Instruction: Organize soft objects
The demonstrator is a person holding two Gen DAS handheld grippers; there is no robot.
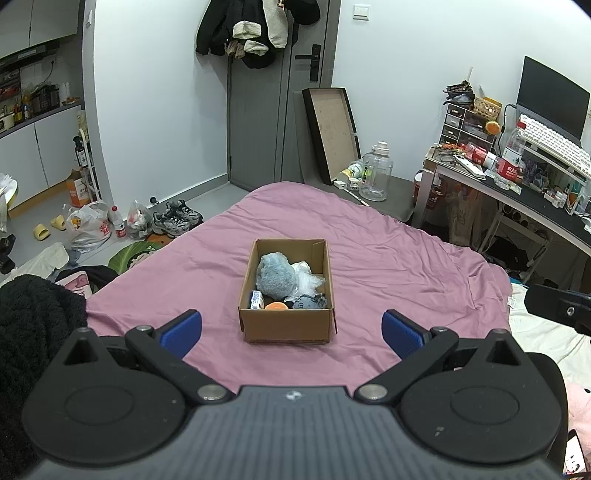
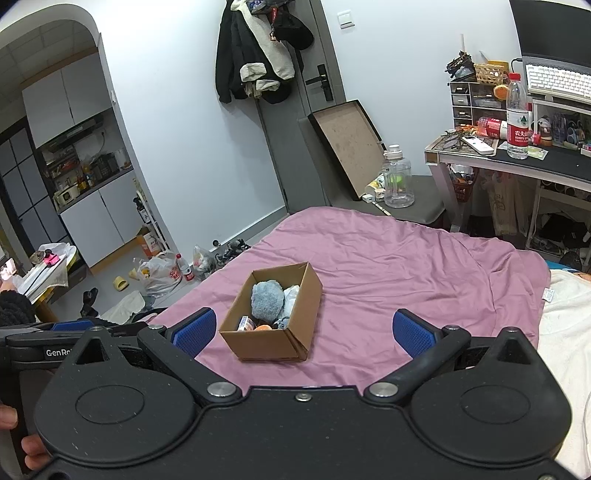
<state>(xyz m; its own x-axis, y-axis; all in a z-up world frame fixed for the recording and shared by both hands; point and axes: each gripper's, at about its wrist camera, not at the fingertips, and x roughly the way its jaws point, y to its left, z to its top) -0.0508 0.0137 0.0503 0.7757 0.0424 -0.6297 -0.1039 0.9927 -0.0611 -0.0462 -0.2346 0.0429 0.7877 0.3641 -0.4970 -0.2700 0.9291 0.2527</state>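
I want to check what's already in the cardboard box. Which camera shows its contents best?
The left wrist view: it looks squarely into the cardboard box, showing the fluffy blue-grey toy, white plastic and an orange item. The right wrist view sees the box obliquely, contents partly hidden.

Setting: a small lived-in studio flat, bedroom and kitchen in one space. Near centre, a bed under a wrinkled pink sheet (image 1: 388, 258). Far wall: grey entry door (image 1: 295, 110) with a lever lock, coats (image 1: 255, 29) hung over its top. Far left, through an arched opening, a kitchenette with white cabinets (image 1: 40, 155) and a crowded counter. On the floor left of the bed: sneakers (image 1: 175, 218), yellow slippers (image 1: 48, 227), a plastic bag (image 1: 88, 225). Right side: a cluttered desk (image 1: 517, 188) carrying a monitor (image 1: 550, 99), white keyboard (image 1: 554, 142), drawer organiser (image 1: 463, 123) and water bottle (image 1: 511, 155).
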